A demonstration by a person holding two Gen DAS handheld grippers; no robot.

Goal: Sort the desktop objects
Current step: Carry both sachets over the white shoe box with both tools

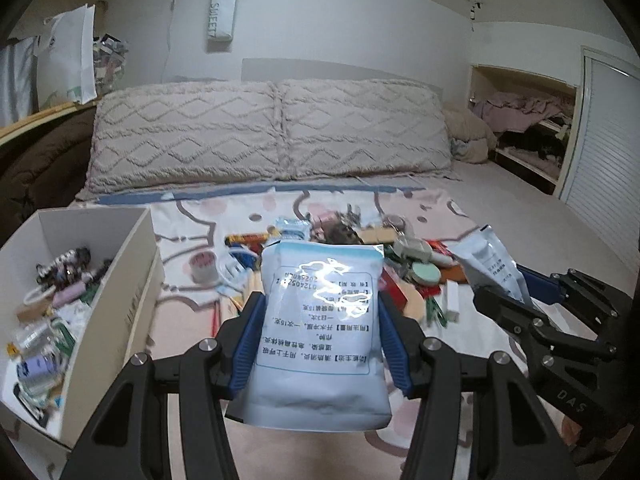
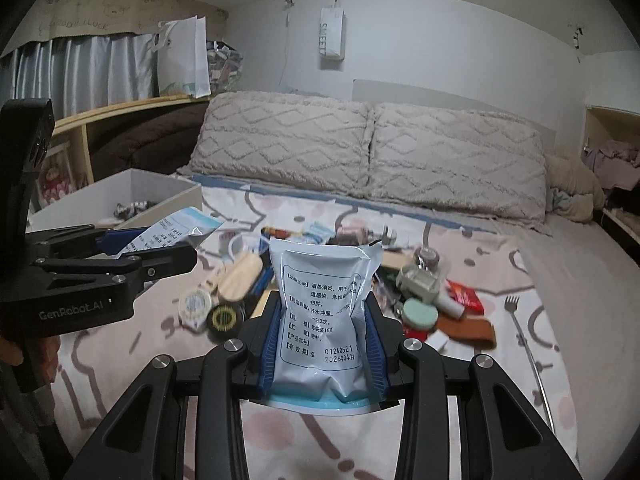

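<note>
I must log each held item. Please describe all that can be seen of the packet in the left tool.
The packet is a sealed, glossy, pale blue-white foil sachet, puffed with contents. Its framed label of black Chinese print reads upside down in the left wrist view. It stands roughly upright above the bed sheet, clamped at both side edges by the blue pads of the left tool. Nothing else touches it.

Medicine sachets (image 1: 320, 328) (image 2: 322, 316): pale blue-white, black printed text. Fingers (image 1: 250, 344): blue ribbed pads on black frames. Bedsheet (image 1: 500, 216): pink, cartoon outlines in brown. Pillows (image 1: 272, 128): beige, raised zigzag diamonds. Storage box (image 1: 132, 280): white. Round tin (image 2: 420, 314): mint green lid.
</note>
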